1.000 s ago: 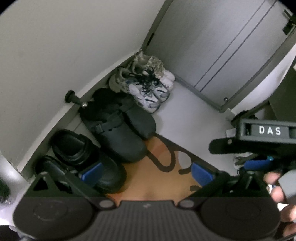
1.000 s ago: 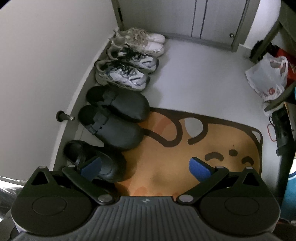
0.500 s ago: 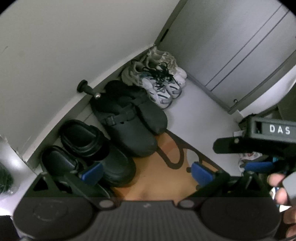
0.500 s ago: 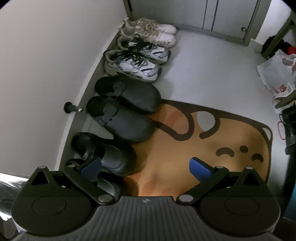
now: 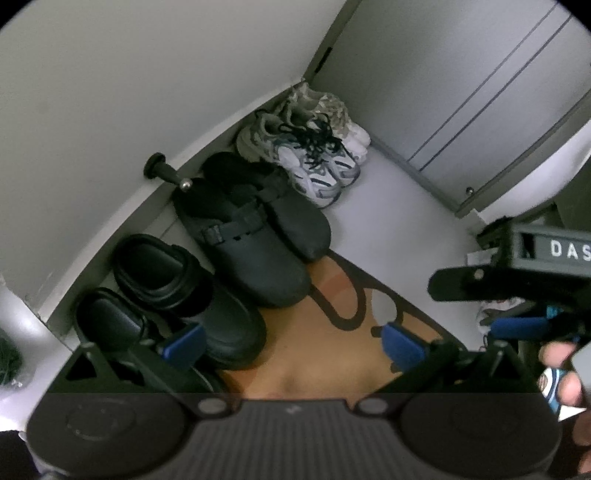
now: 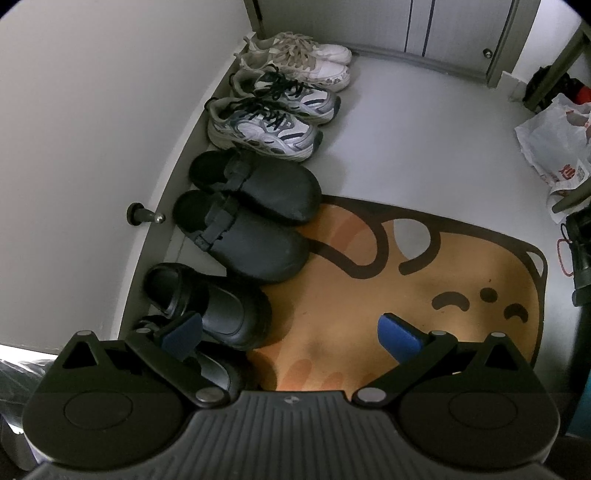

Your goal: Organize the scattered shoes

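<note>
Both grippers are held above the floor with nothing between their fingers. The left gripper [image 5: 291, 345] has its blue pads spread wide; the right gripper [image 6: 290, 336] is spread just as wide.

Shoe positions: four pairs stand in one row along the wall [image 6: 92, 129], heels toward the skirting, toes toward the open floor.
- White lace-up sneakers [image 6: 306, 59] — farthest, in the corner by the door [image 6: 443, 26].
- Grey-and-white running shoes [image 6: 266, 122], black laces, mesh panels, thick ridged soles.
- Matte dark clogs [image 6: 251, 214], rounded toes, a buckled strap across each instep; the toes overlap the edge of the orange mat [image 6: 424, 288].
- Glossy black slip-on clogs [image 6: 218, 306], nearest, partly under the left finger of each gripper.

Judged from the layout, the row looks essentially complete, and the step in hand is inspection or final alignment. To do it well, check that the toes form one line; the nearest slip-on, mostly hidden below the gripper bodies, is the one to verify. If correction is needed, grip at the heel collar — the smooth moulded uppers may slip, whereas the rim gives the pads an edge.

A door stopper [image 6: 142, 216] projects from the skirting beside the matte clogs; avoid pushing heels against it.
</note>
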The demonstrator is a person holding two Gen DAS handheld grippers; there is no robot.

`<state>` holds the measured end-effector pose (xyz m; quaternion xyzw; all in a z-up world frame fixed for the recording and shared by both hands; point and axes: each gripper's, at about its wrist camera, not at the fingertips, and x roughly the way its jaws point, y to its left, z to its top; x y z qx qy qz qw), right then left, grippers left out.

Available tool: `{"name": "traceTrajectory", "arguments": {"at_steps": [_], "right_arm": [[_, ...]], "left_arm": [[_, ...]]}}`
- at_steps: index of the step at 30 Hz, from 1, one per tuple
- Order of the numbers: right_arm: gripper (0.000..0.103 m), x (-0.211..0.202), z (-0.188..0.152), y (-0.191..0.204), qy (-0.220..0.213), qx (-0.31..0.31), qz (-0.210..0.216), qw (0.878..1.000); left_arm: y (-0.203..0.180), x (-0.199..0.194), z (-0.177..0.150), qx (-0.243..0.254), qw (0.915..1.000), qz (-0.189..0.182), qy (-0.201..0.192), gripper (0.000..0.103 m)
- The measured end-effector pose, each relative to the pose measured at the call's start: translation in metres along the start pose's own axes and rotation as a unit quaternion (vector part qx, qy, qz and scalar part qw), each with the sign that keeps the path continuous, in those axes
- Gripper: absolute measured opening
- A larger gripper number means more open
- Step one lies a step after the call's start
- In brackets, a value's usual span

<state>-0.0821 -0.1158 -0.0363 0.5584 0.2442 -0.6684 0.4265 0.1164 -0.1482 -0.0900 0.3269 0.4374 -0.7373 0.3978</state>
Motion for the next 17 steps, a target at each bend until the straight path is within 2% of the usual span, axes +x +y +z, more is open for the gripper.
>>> {"name": "traceTrajectory", "arguments": {"at_steps": [10,14,17], "right_arm": [[0.103,-0.0001,-0.0006,0.002,0.003,-0.011,0.011,1.0],[0.103,0.0,-0.0011,0.0029,0.004,-0.011,0.014,1.0],[0.103,0.0001,-0.0016,0.0036,0.005,-0.012,0.017,1.0]], "left_arm": [[0.0054,-0.0011,0.0011,0.003,1.0,-0.006,-0.002,0.103],[0.0042,-0.0047,-0.0015,0.009,0.9997,-0.007,-0.023,0.103],[0.005,-0.0006,-0.002,0.007,0.9999,-0.009,-0.013,0.103]]}}
